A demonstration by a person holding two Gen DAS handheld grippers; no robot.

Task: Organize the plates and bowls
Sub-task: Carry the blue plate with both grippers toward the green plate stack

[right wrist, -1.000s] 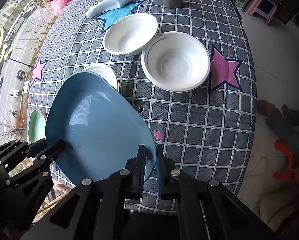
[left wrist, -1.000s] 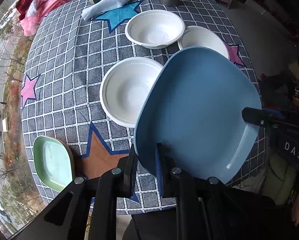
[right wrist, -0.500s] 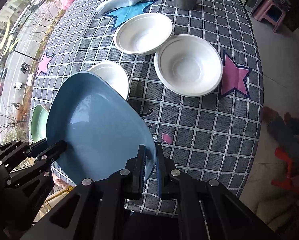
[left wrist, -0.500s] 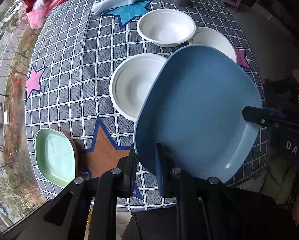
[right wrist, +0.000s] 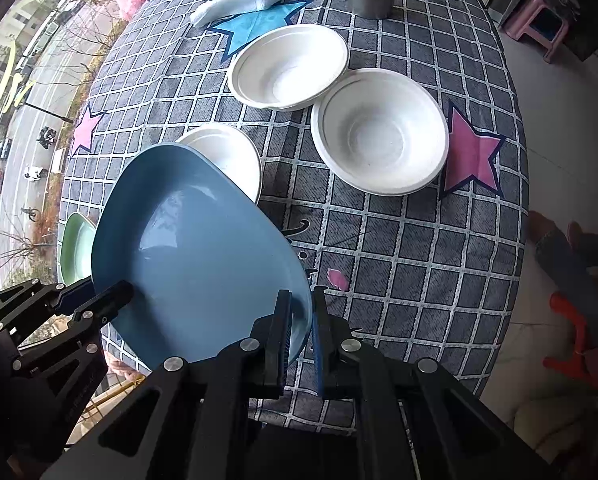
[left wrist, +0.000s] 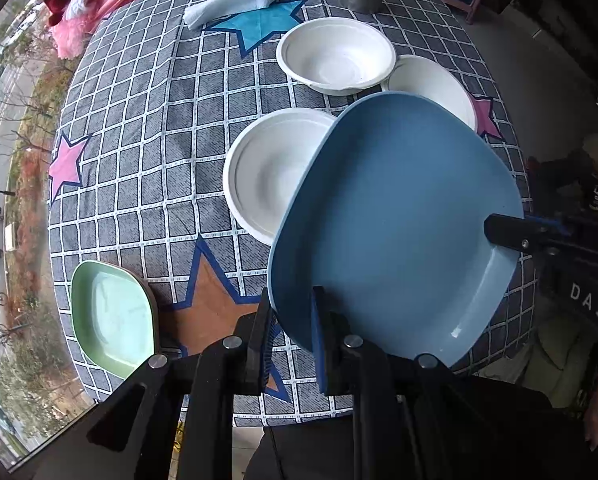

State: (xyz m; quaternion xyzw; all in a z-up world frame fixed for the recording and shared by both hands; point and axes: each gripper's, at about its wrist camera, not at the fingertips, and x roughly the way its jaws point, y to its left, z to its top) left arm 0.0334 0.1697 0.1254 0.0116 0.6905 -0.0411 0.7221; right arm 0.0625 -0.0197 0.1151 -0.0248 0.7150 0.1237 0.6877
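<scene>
Both tongs clenched on opposite rims of the large glossy blue plastic plate [left wrist: 399, 216]: left tongs [left wrist: 291, 340] near edge, right tongs [right wrist: 299, 336] far edge. Plate held tilted, clear above the checked-cloth table [left wrist: 147, 128].

Risk: thin rim grips, slick surface; uneven pull between hands could twist the plate loose.

Room: three white bowls [left wrist: 271, 176] crowd centre; green plate [left wrist: 111, 316] at the table edge, open cloth beside it.

Both wrist cameras look steeply down from above the table's [left wrist: 147, 128] near edge. Each frames the blue plate [left wrist: 399, 220] close up, and both share the three white bowls [right wrist: 379, 132] behind it.
</scene>
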